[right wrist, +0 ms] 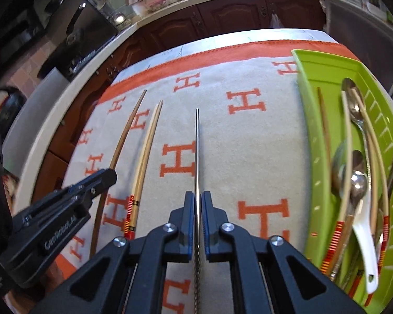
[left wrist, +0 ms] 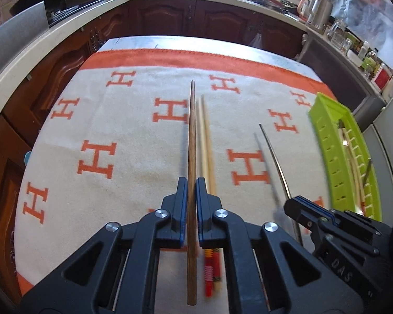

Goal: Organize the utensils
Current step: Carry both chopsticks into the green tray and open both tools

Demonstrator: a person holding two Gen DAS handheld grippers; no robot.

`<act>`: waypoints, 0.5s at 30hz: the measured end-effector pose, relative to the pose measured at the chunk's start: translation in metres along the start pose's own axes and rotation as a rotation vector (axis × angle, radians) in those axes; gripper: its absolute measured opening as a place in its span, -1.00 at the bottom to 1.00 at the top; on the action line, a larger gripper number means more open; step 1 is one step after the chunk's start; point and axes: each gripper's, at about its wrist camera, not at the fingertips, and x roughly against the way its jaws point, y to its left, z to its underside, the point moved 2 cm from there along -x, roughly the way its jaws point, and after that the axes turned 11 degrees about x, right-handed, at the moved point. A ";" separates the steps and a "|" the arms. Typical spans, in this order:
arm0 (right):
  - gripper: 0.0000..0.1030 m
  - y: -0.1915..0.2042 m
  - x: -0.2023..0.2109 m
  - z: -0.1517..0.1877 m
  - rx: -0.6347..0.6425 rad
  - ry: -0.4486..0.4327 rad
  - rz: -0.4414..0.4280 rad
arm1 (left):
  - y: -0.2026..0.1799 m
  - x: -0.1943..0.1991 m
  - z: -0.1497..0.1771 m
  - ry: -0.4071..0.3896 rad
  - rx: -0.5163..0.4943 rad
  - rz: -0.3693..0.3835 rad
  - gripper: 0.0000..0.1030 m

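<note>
**A:** What's laid out in front of you?

**B:** Biggest first: the cloth [left wrist: 133, 141], cream with an orange border, covers the table. The green tray [right wrist: 305, 110] sits on it at my three o'clock, already holding spoons [right wrist: 355, 110] and several chopsticks. A pale pair of chopsticks [right wrist: 146, 151] lies on the cloth at about eleven o'clock from my right gripper.

**A:** And your hands?

**B:** Both are loaded. My left gripper [left wrist: 191, 183] is clamped tight on a dark wooden chopstick [left wrist: 191, 136], tip pointing to twelve o'clock. My right gripper [right wrist: 197, 196] is pinched on a thin metal chopstick [right wrist: 197, 151], also aimed at twelve. I can't tell for sure whether either tip is clear of the cloth.

**A:** So which step is this?

**B:** I'd say pick-up is done and the carry to the tray comes next. Each stick has to swing towards three o'clock, line up with the tray's long side, and go down among what's already there before I let go. The metal one looks slick, so I'd keep it level. The pale pair remains for another trip.

**A:** Anything readable?

**B:** The cloth repeats a big orange "H" all over. My left gripper's side reads "GenRobot.AI", as best I can make it out. My right gripper's side shows "DAS". Nothing else is legible.
</note>
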 end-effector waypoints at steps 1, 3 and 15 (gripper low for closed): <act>-0.90 -0.006 0.008 -0.001 -0.024 -0.012 -0.010 | -0.006 0.006 0.000 -0.002 -0.005 0.014 -0.93; -0.90 -0.018 0.022 -0.003 -0.063 -0.026 -0.026 | -0.021 0.020 0.001 -0.007 -0.020 0.046 -0.92; -0.89 -0.126 0.079 0.002 -0.272 -0.056 0.055 | -0.160 0.038 0.020 0.103 -0.143 0.210 -0.92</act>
